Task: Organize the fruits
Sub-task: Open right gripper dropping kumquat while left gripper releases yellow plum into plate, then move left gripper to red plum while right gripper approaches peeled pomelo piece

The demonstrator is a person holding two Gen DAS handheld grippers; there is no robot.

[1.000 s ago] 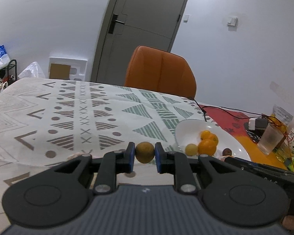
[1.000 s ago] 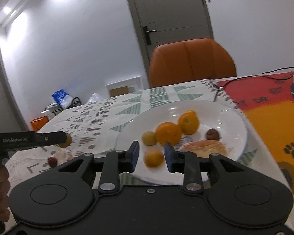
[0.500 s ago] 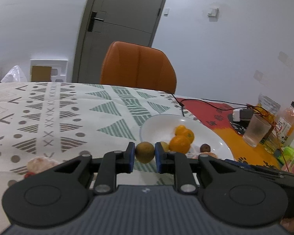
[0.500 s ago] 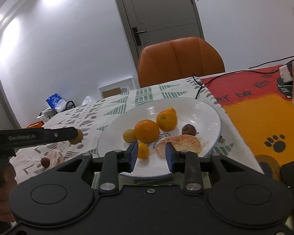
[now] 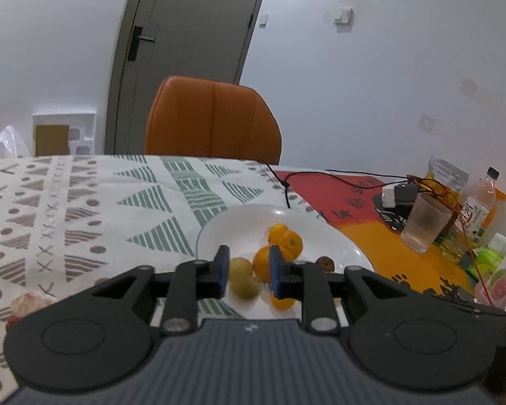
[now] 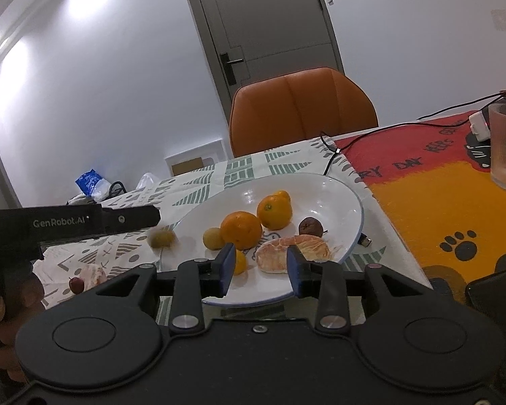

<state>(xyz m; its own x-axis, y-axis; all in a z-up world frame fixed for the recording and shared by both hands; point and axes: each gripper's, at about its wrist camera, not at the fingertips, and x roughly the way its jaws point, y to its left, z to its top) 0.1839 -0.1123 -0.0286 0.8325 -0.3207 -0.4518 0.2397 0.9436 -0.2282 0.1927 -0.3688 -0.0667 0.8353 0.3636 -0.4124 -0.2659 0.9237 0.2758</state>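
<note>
While the left gripper (image 5: 247, 271), jaws opening, drops its small olive-green fruit (image 6: 162, 238) onto the white round plate (image 6: 350, 202), the empty right gripper (image 6: 260, 271), also opening, likely next takes a stray fruit.

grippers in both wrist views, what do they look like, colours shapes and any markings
Both are matte black plastic. The left gripper and right gripper each have two blue-padded fingers on pivoting links with silver screws and round discs. From the side, the left gripper's long body reads "GenRobot.AI" in white.
</note>
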